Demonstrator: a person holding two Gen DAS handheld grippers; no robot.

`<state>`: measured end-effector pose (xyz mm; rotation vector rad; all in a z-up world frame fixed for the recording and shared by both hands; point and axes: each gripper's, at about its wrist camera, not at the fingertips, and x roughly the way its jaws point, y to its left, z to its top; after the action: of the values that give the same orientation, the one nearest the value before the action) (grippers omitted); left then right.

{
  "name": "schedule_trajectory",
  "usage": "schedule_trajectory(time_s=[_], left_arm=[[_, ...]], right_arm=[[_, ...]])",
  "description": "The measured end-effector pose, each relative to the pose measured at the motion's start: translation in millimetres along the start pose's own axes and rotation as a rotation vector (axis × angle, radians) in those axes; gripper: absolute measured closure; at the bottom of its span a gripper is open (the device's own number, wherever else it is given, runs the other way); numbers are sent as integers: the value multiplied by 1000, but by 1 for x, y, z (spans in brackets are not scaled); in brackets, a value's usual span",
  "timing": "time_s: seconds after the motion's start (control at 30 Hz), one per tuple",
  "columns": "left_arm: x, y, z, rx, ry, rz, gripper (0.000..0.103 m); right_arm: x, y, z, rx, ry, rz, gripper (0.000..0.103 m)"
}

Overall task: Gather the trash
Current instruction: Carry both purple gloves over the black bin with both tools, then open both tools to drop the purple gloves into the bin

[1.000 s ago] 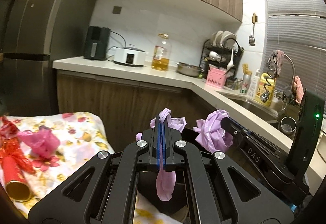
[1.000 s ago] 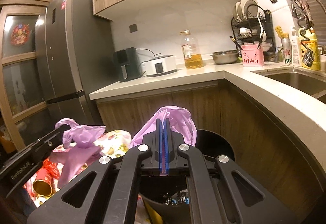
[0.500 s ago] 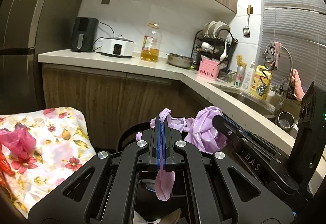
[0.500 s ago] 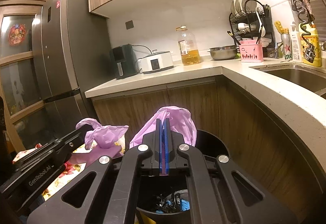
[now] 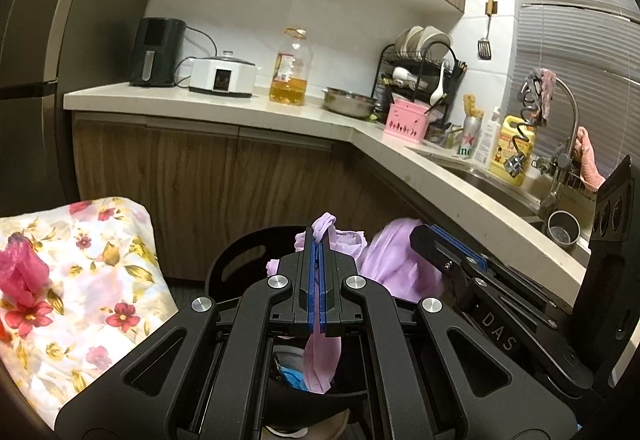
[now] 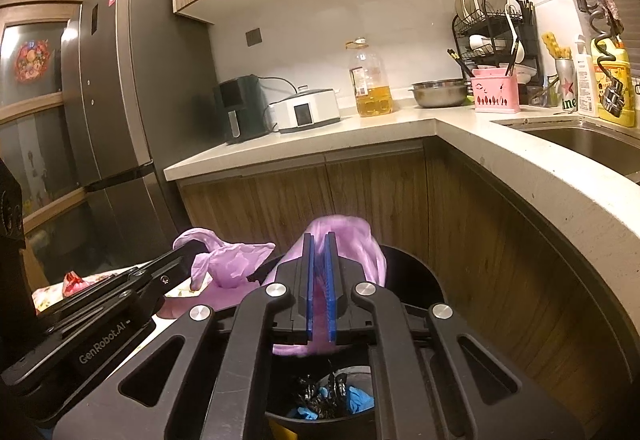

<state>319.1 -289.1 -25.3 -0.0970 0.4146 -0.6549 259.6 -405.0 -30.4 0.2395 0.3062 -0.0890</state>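
Observation:
A thin purple plastic bag hangs over a black trash bin between my two grippers. My left gripper is shut on one bunched end of it, and a strip dangles below the pads. In the right wrist view my right gripper holds the other end of the purple bag between its blue pads; its jaws are opening and a narrow gap shows between them. The bin sits right below, with dark and blue trash inside. Each gripper shows in the other's view, the right gripper and the left gripper.
A table with a floral cloth stands left of the bin, a pink bag lying on it. Wooden cabinets under an L-shaped counter wrap behind and to the right. A tall fridge stands at the left.
My left gripper has moved right and down over the bin, so the red items on the cloth have left its view. The right gripper's pads, pressed together before, now stand slightly apart.

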Motion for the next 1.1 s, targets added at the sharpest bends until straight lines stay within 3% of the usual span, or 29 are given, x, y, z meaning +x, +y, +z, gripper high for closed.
schedule_trajectory(time_s=[0.13, 0.27, 0.37, 0.43, 0.63, 0.83, 1.1], left_arm=[[7, 2, -3, -4, 20, 15, 102], [8, 5, -5, -10, 31, 32, 91], [5, 6, -6, -9, 26, 48, 76], [-1, 8, -6, -21, 15, 60, 59], [-25, 15, -7, -25, -27, 149, 28], [-55, 24, -12, -12, -49, 265, 22], [-99, 43, -27, -20, -73, 381, 21]], right_arm=[[1, -4, -2, 9, 5, -7, 83], [0, -9, -2, 26, 0, -19, 77], [-3, -9, -3, 32, -3, -27, 73], [-5, -8, -4, 31, -6, -30, 68], [-13, -4, -7, 33, -13, -28, 51], [-22, 2, -10, 49, -20, -9, 40], [-40, 20, -13, 38, -41, 14, 39]])
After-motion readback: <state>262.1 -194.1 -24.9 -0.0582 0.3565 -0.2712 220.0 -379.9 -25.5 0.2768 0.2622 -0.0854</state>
